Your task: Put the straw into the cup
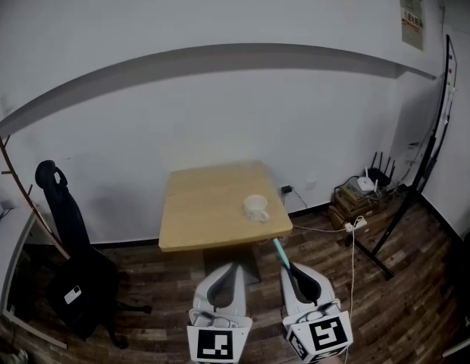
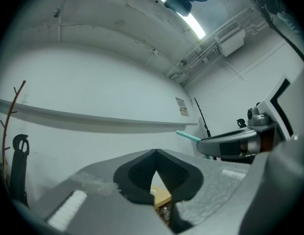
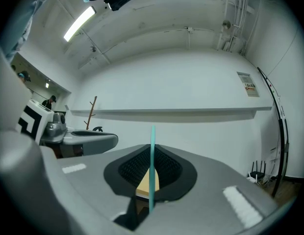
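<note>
Your right hand-held gripper (image 3: 151, 150) pinches the thin teal plastic straw (image 3: 152, 133); left hand-held gripper (image 2: 155, 153) closed, empty. White ceramic cup (image 1: 256, 208) well apart: insertion pending.

1. Open air lies between the right gripper (image 1: 286, 262), closed on the straw (image 1: 279, 249), and the cup (image 1: 256, 208).
2. The cup alone stands on the table (image 1: 197, 211), near its right front corner.
3. Wall (image 1: 220, 112) behind; chair (image 1: 76, 275) left, cables (image 1: 352, 271) right, both well apart.

Just in front of the wooden table (image 1: 212, 203), the lower end of the teal straw (image 1: 280, 252) is hidden within the right gripper (image 1: 293, 268). The inside of the white cup (image 1: 256, 207) on the table is too small to tell.
</note>
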`<action>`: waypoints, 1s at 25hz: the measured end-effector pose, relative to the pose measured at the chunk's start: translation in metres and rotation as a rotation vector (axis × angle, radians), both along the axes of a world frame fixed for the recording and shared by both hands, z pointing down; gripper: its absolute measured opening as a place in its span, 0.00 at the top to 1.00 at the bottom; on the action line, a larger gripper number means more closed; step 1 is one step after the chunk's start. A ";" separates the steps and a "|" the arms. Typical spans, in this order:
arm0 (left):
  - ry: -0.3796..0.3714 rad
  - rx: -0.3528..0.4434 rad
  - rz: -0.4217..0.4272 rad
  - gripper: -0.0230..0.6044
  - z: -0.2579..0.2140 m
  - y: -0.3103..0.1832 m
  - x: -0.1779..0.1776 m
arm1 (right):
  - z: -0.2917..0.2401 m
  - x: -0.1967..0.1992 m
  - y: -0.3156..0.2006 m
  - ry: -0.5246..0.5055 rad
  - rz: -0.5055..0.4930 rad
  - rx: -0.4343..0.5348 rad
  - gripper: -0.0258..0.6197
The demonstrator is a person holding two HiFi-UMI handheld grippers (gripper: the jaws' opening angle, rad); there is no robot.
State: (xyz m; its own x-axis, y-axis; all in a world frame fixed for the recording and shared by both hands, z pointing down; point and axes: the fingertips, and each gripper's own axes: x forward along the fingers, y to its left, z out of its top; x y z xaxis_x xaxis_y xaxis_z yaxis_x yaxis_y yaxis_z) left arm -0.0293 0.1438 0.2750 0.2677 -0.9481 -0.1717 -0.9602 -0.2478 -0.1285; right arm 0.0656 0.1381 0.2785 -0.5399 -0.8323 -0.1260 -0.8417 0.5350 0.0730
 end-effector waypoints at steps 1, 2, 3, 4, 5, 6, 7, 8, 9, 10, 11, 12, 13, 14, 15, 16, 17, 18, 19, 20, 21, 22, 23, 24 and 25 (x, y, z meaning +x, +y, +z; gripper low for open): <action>0.002 -0.003 -0.001 0.94 0.001 0.000 0.002 | 0.000 0.002 0.000 0.000 0.000 -0.001 0.91; 0.002 -0.006 -0.001 0.94 0.002 0.000 0.004 | 0.000 0.004 0.000 -0.001 0.000 -0.001 0.91; 0.000 -0.009 -0.002 0.94 0.002 0.000 0.005 | -0.001 0.005 0.000 -0.001 0.000 -0.001 0.91; 0.001 -0.011 -0.003 0.94 0.003 0.000 0.006 | -0.001 0.006 0.000 -0.002 -0.001 -0.001 0.91; 0.001 -0.011 -0.004 0.94 0.003 0.000 0.006 | -0.001 0.007 0.000 -0.002 -0.001 -0.002 0.91; 0.001 -0.010 -0.005 0.94 0.003 0.000 0.007 | -0.001 0.008 0.000 -0.003 -0.001 -0.003 0.91; -0.001 -0.009 -0.006 0.94 0.003 -0.001 0.008 | -0.001 0.009 -0.001 -0.004 -0.003 -0.004 0.91; -0.003 -0.010 -0.009 0.94 0.003 -0.001 0.009 | 0.000 0.011 -0.001 -0.004 -0.006 -0.006 0.91; -0.007 -0.010 -0.013 0.94 0.003 0.000 0.011 | 0.000 0.012 -0.001 -0.004 -0.010 -0.007 0.91; -0.012 -0.010 -0.016 0.94 0.004 0.000 0.012 | 0.001 0.014 0.000 -0.004 -0.014 -0.007 0.91; -0.014 -0.008 -0.019 0.94 0.004 0.000 0.014 | 0.001 0.016 -0.001 -0.004 -0.016 -0.006 0.91; -0.014 -0.004 -0.021 0.94 0.003 0.000 0.016 | 0.001 0.018 -0.001 -0.006 -0.018 -0.006 0.91; -0.015 0.001 -0.023 0.94 0.002 0.001 0.018 | 0.001 0.020 -0.002 -0.007 -0.020 -0.005 0.91; -0.015 0.002 -0.025 0.94 0.002 0.001 0.019 | 0.002 0.021 -0.002 -0.009 -0.022 -0.005 0.91; -0.013 -0.001 -0.029 0.94 0.003 0.002 0.020 | 0.002 0.022 -0.002 -0.010 -0.025 -0.005 0.91; -0.010 -0.005 -0.033 0.94 0.004 0.002 0.020 | 0.003 0.022 -0.002 -0.011 -0.028 -0.006 0.91; -0.009 -0.007 -0.034 0.94 0.005 0.002 0.019 | 0.003 0.022 -0.002 -0.012 -0.029 -0.005 0.91; -0.013 -0.008 -0.034 0.94 0.005 0.000 0.019 | 0.002 0.021 -0.004 -0.012 -0.029 -0.005 0.91; -0.018 -0.010 -0.034 0.94 0.006 -0.003 0.018 | 0.002 0.020 -0.006 -0.012 -0.030 -0.005 0.91; -0.020 -0.012 -0.033 0.94 0.006 -0.006 0.017 | 0.002 0.019 -0.009 -0.011 -0.029 -0.006 0.91; -0.019 -0.015 -0.033 0.94 0.007 -0.011 0.016 | 0.003 0.019 -0.013 -0.011 -0.028 -0.006 0.91; -0.019 -0.018 -0.033 0.94 0.009 -0.016 0.016 | 0.004 0.019 -0.018 -0.010 -0.027 -0.008 0.91; -0.018 -0.023 -0.031 0.94 0.011 -0.022 0.016 | 0.006 0.019 -0.023 -0.010 -0.026 -0.011 0.91; -0.018 -0.026 -0.028 0.94 0.013 -0.028 0.015 | 0.009 0.019 -0.028 -0.009 -0.023 -0.014 0.91; -0.016 -0.028 -0.024 0.94 0.015 -0.034 0.015 | 0.011 0.018 -0.034 -0.007 -0.020 -0.019 0.91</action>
